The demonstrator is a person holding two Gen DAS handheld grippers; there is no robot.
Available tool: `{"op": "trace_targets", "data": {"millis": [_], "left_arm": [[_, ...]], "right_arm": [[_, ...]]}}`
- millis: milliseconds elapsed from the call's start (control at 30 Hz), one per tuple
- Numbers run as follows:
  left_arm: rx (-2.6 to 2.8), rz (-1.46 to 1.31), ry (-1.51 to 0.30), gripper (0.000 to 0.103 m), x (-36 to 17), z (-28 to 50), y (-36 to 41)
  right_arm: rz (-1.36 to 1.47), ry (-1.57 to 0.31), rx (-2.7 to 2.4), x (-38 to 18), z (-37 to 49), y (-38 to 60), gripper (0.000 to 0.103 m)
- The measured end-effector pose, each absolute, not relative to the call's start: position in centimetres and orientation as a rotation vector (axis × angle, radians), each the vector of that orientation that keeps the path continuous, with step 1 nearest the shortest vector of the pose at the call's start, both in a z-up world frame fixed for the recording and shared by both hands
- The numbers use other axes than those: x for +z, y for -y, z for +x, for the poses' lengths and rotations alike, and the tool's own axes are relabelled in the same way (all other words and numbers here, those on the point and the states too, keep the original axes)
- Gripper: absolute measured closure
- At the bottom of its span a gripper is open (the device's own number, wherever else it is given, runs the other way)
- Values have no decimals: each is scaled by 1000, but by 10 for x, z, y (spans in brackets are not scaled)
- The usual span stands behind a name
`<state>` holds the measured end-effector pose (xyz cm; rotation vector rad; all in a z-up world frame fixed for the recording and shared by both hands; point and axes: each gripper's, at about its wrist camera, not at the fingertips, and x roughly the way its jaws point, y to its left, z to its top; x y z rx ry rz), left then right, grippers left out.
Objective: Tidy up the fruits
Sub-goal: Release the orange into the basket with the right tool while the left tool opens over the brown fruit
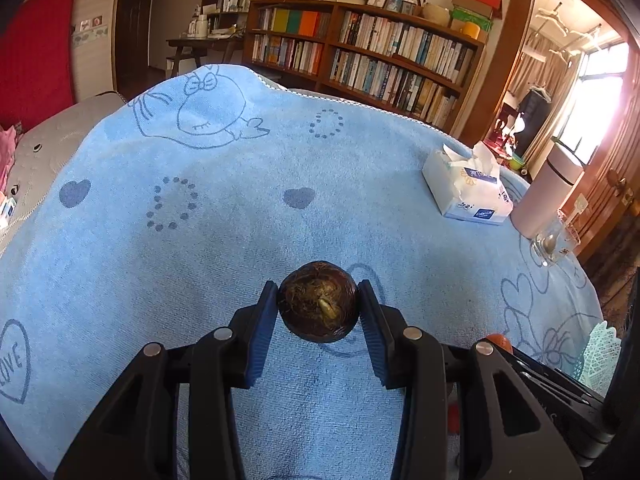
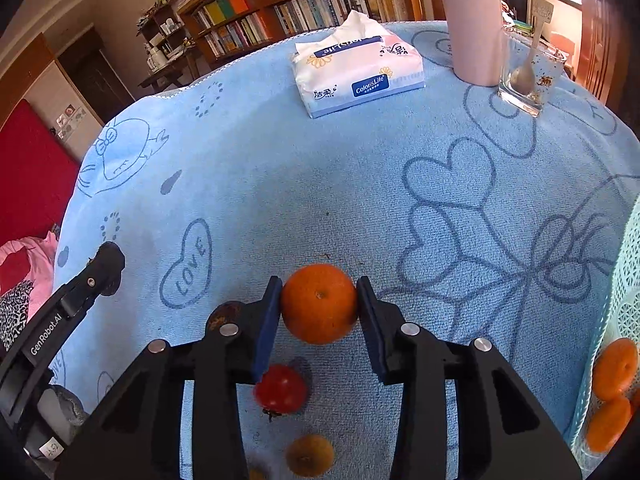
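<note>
My left gripper (image 1: 318, 300) is shut on a dark brown round fruit (image 1: 318, 300) with a hairy top, held above the blue towel (image 1: 240, 200). My right gripper (image 2: 319, 302) is shut on an orange (image 2: 319, 302), held above the towel (image 2: 320, 180). Below it lie a red fruit (image 2: 281, 389), a small orange fruit (image 2: 309, 455) and a brown fruit (image 2: 222, 314) partly hidden by the left finger. A pale green mesh basket (image 2: 624, 280) at the right edge holds oranges (image 2: 614, 368). The left gripper's body (image 2: 80, 292) shows at the left.
A tissue pack (image 2: 356, 72) lies at the far side, also in the left wrist view (image 1: 466, 188). A glass with a spoon (image 2: 528, 76) and a pink cylinder (image 2: 474, 24) stand at the far right. The basket edge (image 1: 600, 356) shows at lower right. Bookshelves (image 1: 360, 48) stand behind.
</note>
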<state>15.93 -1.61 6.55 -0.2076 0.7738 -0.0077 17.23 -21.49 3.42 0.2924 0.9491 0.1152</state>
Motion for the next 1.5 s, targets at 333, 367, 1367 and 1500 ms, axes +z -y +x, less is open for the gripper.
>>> {"op": "trace_targets", "data": {"millis": [333, 367, 1367, 1500], "left_arm": [[-54, -160, -770, 62, 65, 150, 39], [-62, -153, -769, 62, 65, 148, 43], [-149, -150, -780, 55, 64, 137, 58], [-126, -243, -824, 52, 56, 148, 33]], "right_arm": [[274, -884, 26, 55, 139, 245, 64], [268, -876, 18, 57, 136, 248, 64], [303, -703, -255, 83, 47, 338, 64], [342, -716, -274, 75, 41, 354, 64]]}}
